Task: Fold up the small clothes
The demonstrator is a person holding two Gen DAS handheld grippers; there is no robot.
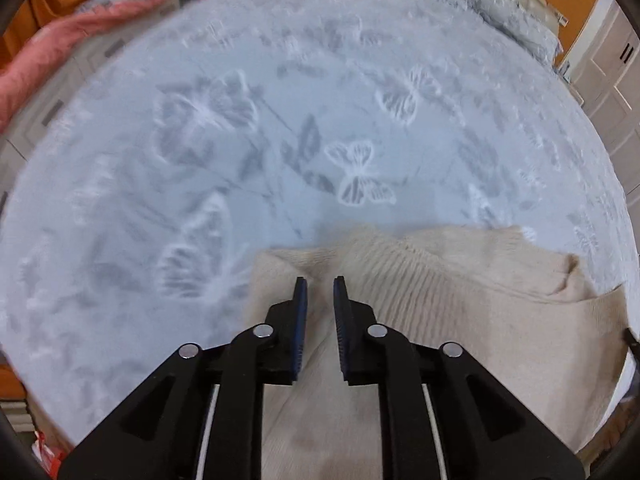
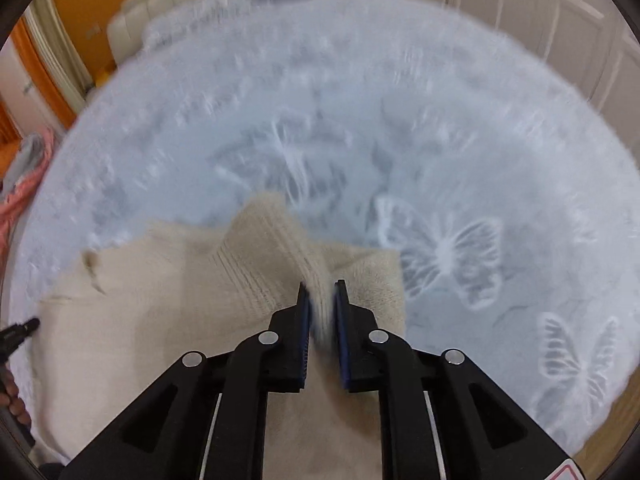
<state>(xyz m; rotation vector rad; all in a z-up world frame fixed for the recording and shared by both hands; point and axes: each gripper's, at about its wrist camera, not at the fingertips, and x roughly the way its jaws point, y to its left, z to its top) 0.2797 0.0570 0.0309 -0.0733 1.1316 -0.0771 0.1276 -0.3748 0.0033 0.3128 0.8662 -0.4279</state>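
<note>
Butterfly bedspread (image 1: 240, 80), cream ribbed sweater (image 1: 460, 300) (rumpled)

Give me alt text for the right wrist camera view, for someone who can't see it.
The right gripper has a raised ribbed fold of a cream knit garment between its slightly parted blue-padded fingers, above a pale blue bedspread printed with white butterflies. The picture is motion-blurred; a pink cloth shows at the far left edge.

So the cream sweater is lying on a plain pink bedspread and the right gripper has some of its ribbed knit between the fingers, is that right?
Not quite. The bedspread is pale blue with a butterfly pattern, as both wrist views show. The rest holds: the cream sweater lies on it, and the right gripper has ribbed knit between its fingers.
</note>
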